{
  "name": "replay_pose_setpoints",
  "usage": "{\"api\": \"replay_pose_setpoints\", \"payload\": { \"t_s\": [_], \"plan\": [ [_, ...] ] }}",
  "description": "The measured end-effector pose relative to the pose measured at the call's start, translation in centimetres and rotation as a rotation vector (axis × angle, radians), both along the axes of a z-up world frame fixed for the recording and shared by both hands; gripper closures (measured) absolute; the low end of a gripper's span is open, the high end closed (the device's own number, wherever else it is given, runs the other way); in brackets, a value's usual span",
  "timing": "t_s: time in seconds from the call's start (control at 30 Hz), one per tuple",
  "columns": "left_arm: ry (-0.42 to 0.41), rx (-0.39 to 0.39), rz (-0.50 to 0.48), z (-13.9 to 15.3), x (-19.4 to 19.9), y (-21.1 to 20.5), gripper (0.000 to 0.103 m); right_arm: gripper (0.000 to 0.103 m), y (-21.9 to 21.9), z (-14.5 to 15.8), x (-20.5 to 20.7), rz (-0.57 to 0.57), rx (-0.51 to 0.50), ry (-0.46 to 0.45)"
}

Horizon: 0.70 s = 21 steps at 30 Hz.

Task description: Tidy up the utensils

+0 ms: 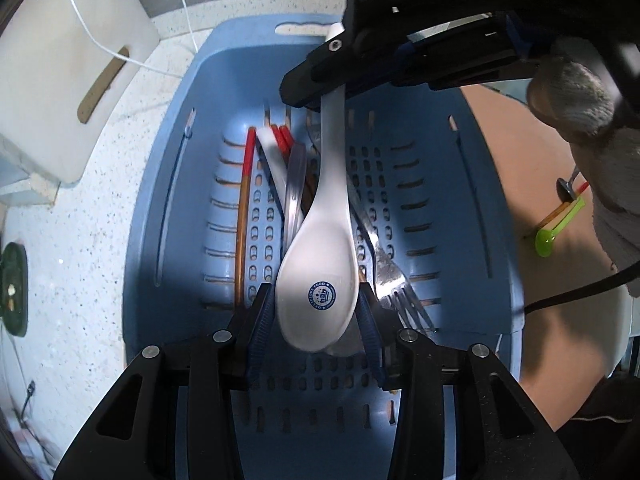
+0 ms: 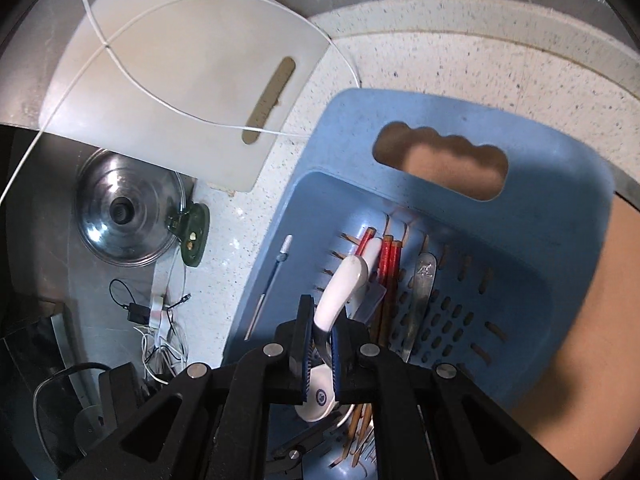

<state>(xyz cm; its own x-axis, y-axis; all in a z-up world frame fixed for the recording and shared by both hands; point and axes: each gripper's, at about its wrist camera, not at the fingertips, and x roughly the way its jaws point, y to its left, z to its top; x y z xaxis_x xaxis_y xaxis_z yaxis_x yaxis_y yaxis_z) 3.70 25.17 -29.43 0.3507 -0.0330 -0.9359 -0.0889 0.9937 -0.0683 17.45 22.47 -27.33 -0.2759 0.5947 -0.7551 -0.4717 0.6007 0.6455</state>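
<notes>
From the left wrist, the left gripper (image 1: 316,320) pinches the bowl of a white soup spoon (image 1: 320,264) over the blue basket (image 1: 472,184), so it can be laid with the forks and chopsticks.

From the right wrist, the right gripper (image 2: 320,344) squeezes the spoon's thin handle (smooth, shiny, blue stamp inside).

Black tool (image 1: 316,316) (blue ribbed pads, silver screws).
</notes>
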Motion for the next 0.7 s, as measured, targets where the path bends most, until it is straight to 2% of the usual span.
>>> {"api": "replay_pose_setpoints", "payload": {
  "t_s": [0.47, 0.53, 0.63, 0.7],
  "plan": [
    [0.039, 0.015, 0.030, -0.5, 0.3, -0.3, 0.065, 0.091, 1.9, -2.0, 0.1, 0.033, -0.093, -0.028],
    [0.041, 0.020, 0.033, -0.4, 0.4, -0.3, 0.065, 0.085, 2.2, -2.2, -0.1, 0.049, -0.108, -0.032],
    [0.046, 0.028, 0.032, -0.4, 0.8, 0.1, 0.065, 0.083, 2.4, -2.1, -0.4, 0.058, -0.126, -0.049],
    [0.044, 0.033, 0.035, -0.2, 0.8, 0.3, 0.065, 0.078, 2.4, -2.1, -0.4, 0.057, -0.140, -0.054]
  ]
}}
